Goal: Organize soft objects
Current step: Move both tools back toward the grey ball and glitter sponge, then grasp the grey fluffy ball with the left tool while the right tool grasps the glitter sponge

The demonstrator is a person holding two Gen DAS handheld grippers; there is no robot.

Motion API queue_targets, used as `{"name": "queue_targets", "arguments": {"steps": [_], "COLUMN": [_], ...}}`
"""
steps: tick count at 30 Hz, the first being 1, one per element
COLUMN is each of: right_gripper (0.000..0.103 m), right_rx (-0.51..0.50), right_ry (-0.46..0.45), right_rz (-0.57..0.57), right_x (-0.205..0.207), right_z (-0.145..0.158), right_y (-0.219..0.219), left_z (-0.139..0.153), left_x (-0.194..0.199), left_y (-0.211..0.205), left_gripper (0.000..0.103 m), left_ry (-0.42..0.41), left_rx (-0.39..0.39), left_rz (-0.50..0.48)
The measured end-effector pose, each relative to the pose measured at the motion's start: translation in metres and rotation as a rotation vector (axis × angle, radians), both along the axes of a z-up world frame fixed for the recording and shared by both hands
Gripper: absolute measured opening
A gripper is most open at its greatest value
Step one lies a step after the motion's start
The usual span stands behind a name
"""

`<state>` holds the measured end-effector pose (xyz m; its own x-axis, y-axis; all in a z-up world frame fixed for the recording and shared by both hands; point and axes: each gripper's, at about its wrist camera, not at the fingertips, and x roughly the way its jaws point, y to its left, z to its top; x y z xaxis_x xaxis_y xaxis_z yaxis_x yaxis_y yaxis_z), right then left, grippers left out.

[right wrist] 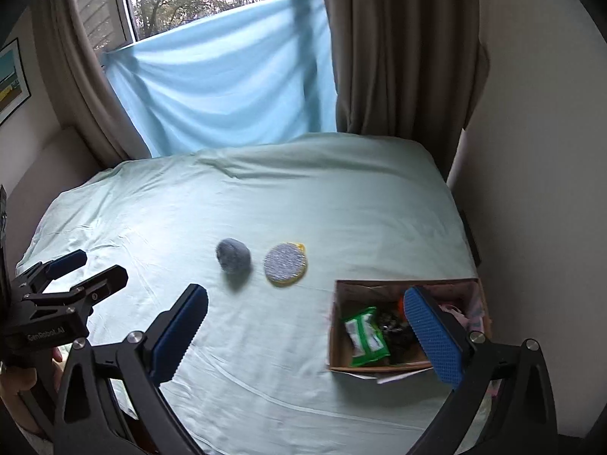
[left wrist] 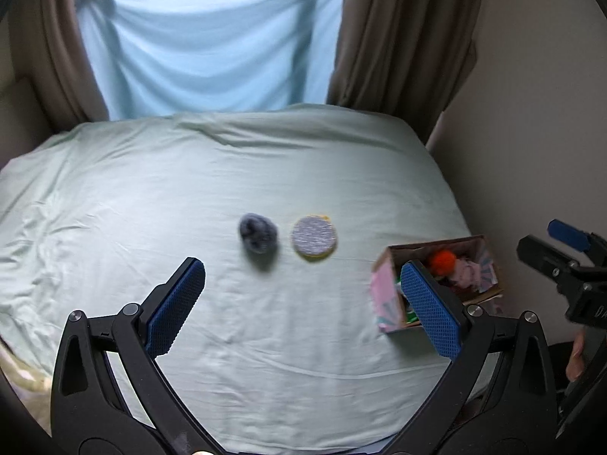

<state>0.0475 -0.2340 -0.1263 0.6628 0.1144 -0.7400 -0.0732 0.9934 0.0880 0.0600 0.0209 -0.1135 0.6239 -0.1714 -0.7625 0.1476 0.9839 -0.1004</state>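
bed [left wrist: 151, 197] mostly bare — box [right wrist: 341, 326] at right

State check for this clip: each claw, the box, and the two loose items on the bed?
Left claw: open, empty.
Right claw: open, empty.
Box: open-topped, partly filled.
Grey ball: loose on sheet, outside box.
Round pad: flat on sheet, beside ball, outside box.
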Motion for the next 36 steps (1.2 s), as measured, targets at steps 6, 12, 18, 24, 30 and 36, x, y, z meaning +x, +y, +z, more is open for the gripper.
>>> {"name": "queue_targets", "arguments": {"steps": [6,12,18,24,30,36], "right_gripper": [0.103,0.103,0.103,0.103,0.103,0.103], "right_rx": [0.002,0.006,-0.006,0.000,-0.003,0.004], "right_ry": [-0.033,-0.050,-0.034,0.019,0.077,0.151], "right_rz": [-0.030,-0.057,-0.070,-0.083,-0.079,-0.075], "right_x": [0.005,0.032,0.082,0.152,0.209,0.253], "right_z": [0.001,-0.016,-0.060,-0.133,-0.206,-0.280], "right_y": [0.034,0.058,0.076,0.082,0.083,0.084], "left_z": [-0.010,-0.035,-0.087,-0.170,-0.257,-0.323], "left_x": [0.008,0.043,0.101,0.159,0.212,0.244], "left_y": [0.031,0.055,0.064,0.056,0.040,0.023], "left_gripper": [0.103,0.103,0.103,0.103,0.103,0.102], "left_ry": [-0.006,-0.008,0.020,0.070,0.130,0.157], "left_rx": [0.028,0.025,0.027,0.012,0.037,0.065], "left_rz": [-0.015,-0.064,-0.135,-0.199,-0.206,-0.232]}}
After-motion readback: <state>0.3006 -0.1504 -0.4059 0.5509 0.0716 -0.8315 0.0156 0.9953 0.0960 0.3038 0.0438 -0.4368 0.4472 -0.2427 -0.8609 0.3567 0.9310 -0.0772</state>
